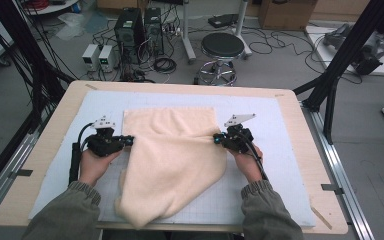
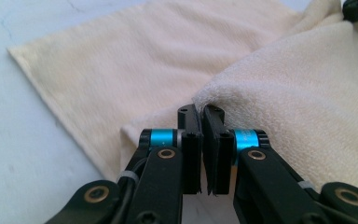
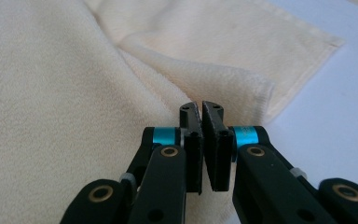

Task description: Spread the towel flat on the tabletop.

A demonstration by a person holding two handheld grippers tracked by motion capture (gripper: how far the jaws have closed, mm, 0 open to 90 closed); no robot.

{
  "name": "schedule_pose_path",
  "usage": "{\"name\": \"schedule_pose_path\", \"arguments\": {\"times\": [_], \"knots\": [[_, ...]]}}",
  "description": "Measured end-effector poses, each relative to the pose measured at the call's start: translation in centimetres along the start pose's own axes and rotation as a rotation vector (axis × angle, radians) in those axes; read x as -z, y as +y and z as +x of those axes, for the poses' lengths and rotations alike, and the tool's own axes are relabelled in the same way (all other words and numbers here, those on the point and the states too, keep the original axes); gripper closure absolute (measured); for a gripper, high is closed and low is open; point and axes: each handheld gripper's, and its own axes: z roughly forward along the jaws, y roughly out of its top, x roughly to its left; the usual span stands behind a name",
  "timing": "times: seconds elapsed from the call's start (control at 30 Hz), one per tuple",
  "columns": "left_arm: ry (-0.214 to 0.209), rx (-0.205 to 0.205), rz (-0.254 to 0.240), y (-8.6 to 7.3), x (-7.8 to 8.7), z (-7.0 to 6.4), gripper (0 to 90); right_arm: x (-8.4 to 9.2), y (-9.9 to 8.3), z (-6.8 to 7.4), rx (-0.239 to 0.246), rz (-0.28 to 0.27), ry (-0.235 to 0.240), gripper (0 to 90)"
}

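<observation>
A cream towel (image 1: 172, 150) lies on the pale blue mat (image 1: 275, 130). Its far part is flat, and a thick fold runs toward me down to the table's front edge. My left gripper (image 1: 130, 141) is shut at the towel's left edge. In the left gripper view its jaws (image 2: 201, 112) stand pressed together, with the towel's (image 2: 284, 93) raised edge at their tips. My right gripper (image 1: 216, 138) is shut at the right edge, its tips (image 3: 200, 108) meeting a rolled fold of towel (image 3: 51, 70). Cloth bunches upward at both grippers.
The mat covers most of a wooden table (image 1: 55, 125). On the floor beyond stand a black stool (image 1: 222, 47), computer towers (image 1: 130, 30) and loose cables. A black frame post (image 1: 340, 65) slants by the table's right far corner.
</observation>
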Motion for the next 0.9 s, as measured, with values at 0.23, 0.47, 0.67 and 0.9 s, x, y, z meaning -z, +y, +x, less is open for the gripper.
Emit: {"name": "schedule_pose_path", "arguments": {"times": [0.23, 0.47, 0.67, 0.9], "knots": [[-0.022, -0.040, 0.008, 0.2, 1.6, 0.1, 63.6, 1.4, -0.1, 0.2, 0.008, -0.038, 0.056, 68.4], [-0.144, -0.104, -0.018, -3.3, 5.9, -1.5, 56.6, 5.5, -1.5, 4.6, 0.135, -0.052, 0.104, 56.9], [-0.276, -0.193, 0.006, -6.7, 7.0, -4.5, 53.3, 7.0, -4.0, 8.8, 0.205, -0.058, 0.146, 54.5], [-0.323, -0.248, 0.110, -7.2, 4.3, -6.4, 66.3, 3.1, -5.6, 10.3, 0.249, 0.075, 0.195, 52.7]]}}
